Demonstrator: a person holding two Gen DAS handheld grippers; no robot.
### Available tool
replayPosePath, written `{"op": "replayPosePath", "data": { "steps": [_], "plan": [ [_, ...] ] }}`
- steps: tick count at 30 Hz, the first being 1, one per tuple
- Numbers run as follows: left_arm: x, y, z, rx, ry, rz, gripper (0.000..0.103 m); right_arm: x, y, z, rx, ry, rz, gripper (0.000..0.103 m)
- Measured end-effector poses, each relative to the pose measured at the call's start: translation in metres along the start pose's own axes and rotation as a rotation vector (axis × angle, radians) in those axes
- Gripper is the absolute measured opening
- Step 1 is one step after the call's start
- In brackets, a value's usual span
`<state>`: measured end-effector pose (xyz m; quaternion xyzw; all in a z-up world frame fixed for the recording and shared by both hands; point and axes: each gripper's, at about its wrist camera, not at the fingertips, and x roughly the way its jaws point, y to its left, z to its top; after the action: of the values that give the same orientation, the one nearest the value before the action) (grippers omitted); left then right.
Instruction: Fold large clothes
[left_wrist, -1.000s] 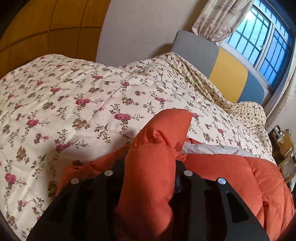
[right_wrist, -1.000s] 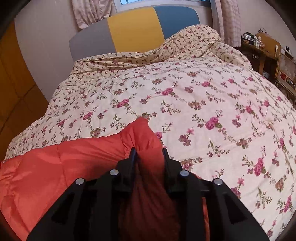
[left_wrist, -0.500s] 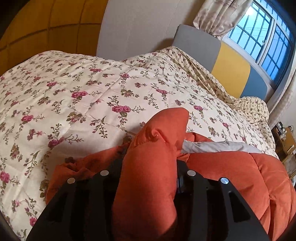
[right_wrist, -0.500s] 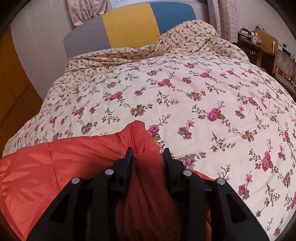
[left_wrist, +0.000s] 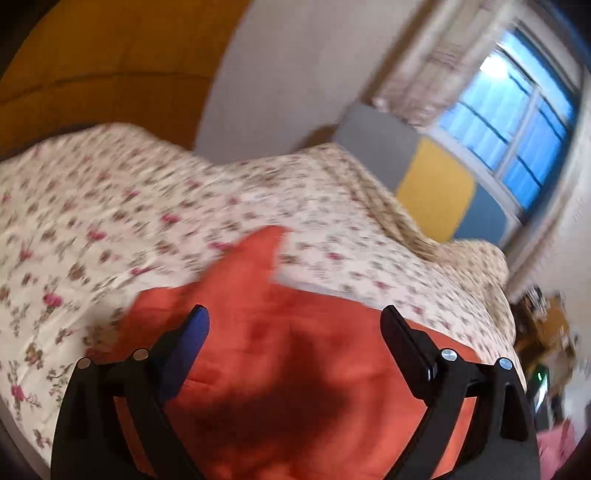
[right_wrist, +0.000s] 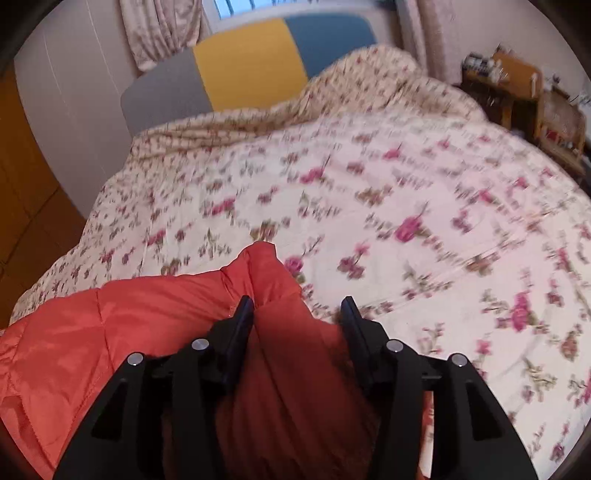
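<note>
Orange padded jacket (left_wrist: 295, 369) lies on floral quilt (left_wrist: 110, 229), fold apparently laid; left gripper (left_wrist: 293, 332) and right gripper (right_wrist: 297, 314) jaws opening, off the fabric; further folds probably left.

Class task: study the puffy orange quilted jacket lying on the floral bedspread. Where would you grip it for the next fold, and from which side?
Probably the raised corner of the puffy orange quilted jacket that sticks up between the right gripper, whose jaws are opening. Come from the near side, fingers pointing toward the headboard: that bunched ridge stands clear of the floral bedspread, giving the pads fabric on both sides.
</note>
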<state>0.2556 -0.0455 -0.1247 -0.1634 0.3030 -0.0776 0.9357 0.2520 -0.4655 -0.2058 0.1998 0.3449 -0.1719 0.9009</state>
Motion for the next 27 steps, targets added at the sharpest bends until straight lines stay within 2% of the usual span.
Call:
{"op": "replayPosePath", "data": {
  "steps": [2, 4, 6, 9, 12, 14, 16, 20, 27],
  "plan": [
    [0.002, -0.031, 0.0, 0.107, 0.021, -0.021, 0.093, -0.022, 0.004, 0.001, -0.02, -0.075, 0.014, 0.05],
    [0.004, -0.055, 0.0, 0.19, 0.006, -0.04, 0.093, -0.055, 0.014, 0.003, -0.048, -0.152, 0.053, 0.049],
    [0.01, -0.073, -0.003, 0.249, -0.009, -0.03, 0.093, -0.078, 0.025, 0.005, -0.054, -0.165, 0.132, 0.049],
    [0.037, -0.087, -0.004, 0.292, 0.042, -0.001, 0.093, -0.085, 0.059, 0.01, -0.14, -0.093, 0.218, 0.049],
    [0.069, -0.093, -0.005, 0.353, 0.092, 0.065, 0.093, -0.066, 0.099, 0.004, -0.264, -0.012, 0.242, 0.048],
    [0.088, -0.089, -0.008, 0.36, 0.134, 0.084, 0.093, -0.048, 0.116, -0.004, -0.331, 0.014, 0.214, 0.048],
    [0.099, -0.08, -0.013, 0.338, 0.16, 0.065, 0.094, -0.035, 0.118, -0.01, -0.325, 0.02, 0.21, 0.048],
    [0.115, -0.068, -0.02, 0.307, 0.148, 0.014, 0.097, -0.019, 0.113, -0.018, -0.293, 0.024, 0.222, 0.048],
    [0.131, -0.061, -0.03, 0.277, 0.126, -0.011, 0.097, -0.004, 0.119, -0.025, -0.32, -0.008, 0.179, 0.049]
  ]
}}
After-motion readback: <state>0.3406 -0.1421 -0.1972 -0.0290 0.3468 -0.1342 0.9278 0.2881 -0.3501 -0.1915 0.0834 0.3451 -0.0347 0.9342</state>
